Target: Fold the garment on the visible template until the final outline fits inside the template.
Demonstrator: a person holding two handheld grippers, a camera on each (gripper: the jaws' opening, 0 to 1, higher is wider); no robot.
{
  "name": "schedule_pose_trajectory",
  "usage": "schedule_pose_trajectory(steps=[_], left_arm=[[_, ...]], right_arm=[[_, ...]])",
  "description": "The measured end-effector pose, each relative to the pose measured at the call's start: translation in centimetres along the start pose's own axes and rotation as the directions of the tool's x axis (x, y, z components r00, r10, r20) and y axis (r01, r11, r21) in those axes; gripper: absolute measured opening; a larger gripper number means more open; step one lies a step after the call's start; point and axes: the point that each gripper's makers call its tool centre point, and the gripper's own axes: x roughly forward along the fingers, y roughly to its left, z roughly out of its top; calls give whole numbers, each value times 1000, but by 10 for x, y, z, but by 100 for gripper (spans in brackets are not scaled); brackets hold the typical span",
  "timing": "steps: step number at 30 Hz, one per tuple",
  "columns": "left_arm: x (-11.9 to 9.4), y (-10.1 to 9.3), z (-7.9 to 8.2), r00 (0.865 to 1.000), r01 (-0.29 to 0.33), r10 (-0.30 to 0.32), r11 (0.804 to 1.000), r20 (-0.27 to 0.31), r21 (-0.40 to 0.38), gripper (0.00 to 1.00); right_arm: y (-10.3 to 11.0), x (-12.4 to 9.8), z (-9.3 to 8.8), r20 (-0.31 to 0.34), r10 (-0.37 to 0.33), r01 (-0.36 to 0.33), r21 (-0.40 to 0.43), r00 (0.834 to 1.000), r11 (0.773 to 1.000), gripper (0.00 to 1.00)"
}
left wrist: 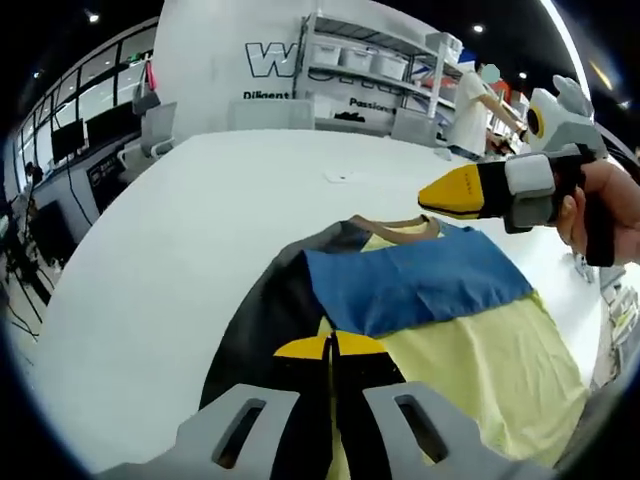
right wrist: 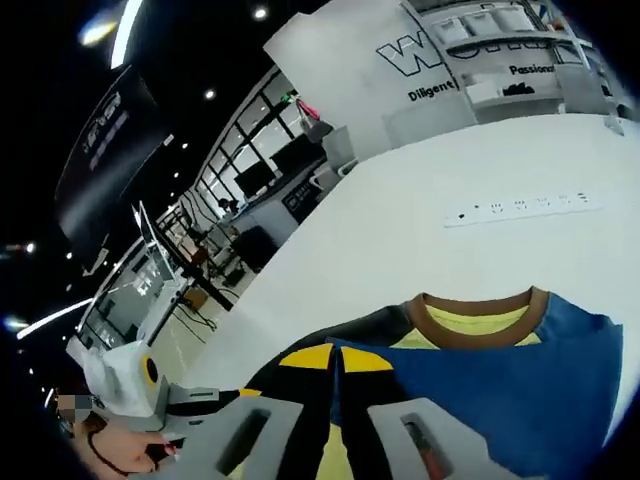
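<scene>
Garment [left wrist: 440, 300] lies on table [left wrist: 200, 220]; wall lettering [right wrist: 475, 78] reads "Diligent".

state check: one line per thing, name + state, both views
garment: flat on the table, blue sleeve folded across the yellow body, brown collar showing
dark template: flat under the garment, showing along one side
left gripper: jaws closed together, low over the garment
right gripper: jaws closed, held above the collar, holding nothing
white table: bears garment and template
power strip: lying on the table, nothing plugged in
</scene>
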Motion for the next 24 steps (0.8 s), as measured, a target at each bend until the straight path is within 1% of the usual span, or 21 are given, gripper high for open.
schedule_pose_trajectory(steps=[3,4,5,6,7,8,10,11,17,20,22,24], left_arm=[[-7,0,5,999,2,-2,1000,37,6,0],[-10,0,8,999,5,-5,1000,51,-1,0],[-12,0,9,998,7,-6,1000,58,-4,0],[-15,0,13,997,6,-5,1000,78,-9,0],[-16,1,14,996,5,-4,1000,84,-11,0],[-20,2,18,995,1,0,1000,104,-10,0],[-26,3,20,993,-3,4,1000,119,-9,0],[-31,4,22,992,-9,10,1000,129,-6,0],[-51,12,27,985,-38,36,999,167,9,0],[-58,14,28,984,-45,40,999,175,24,0],[-61,17,27,984,-55,46,997,171,50,0],[-64,20,25,984,-62,53,997,173,51,0]], right_arm=[[4,-9,3,9,-17,18,-45,1000,999,0],[2,-12,6,24,-33,35,-58,999,998,0],[0,-17,8,25,-54,57,-96,998,994,0],[-1,-20,9,31,-69,72,-114,997,991,0],[1,-23,9,32,-70,73,-122,997,990,0],[0,-26,10,33,-78,81,-124,996,989,0],[0,-31,13,41,-88,94,-156,995,983,0],[0,-34,11,30,-92,96,-173,995,980,0],[1,-50,10,42,-99,105,-197,994,975,0],[-1,-56,8,43,-105,112,-200,994,973,0],[-3,-61,6,43,-113,119,-200,993,972,0],[-6,-65,4,39,-117,122,-198,992,972,0]])
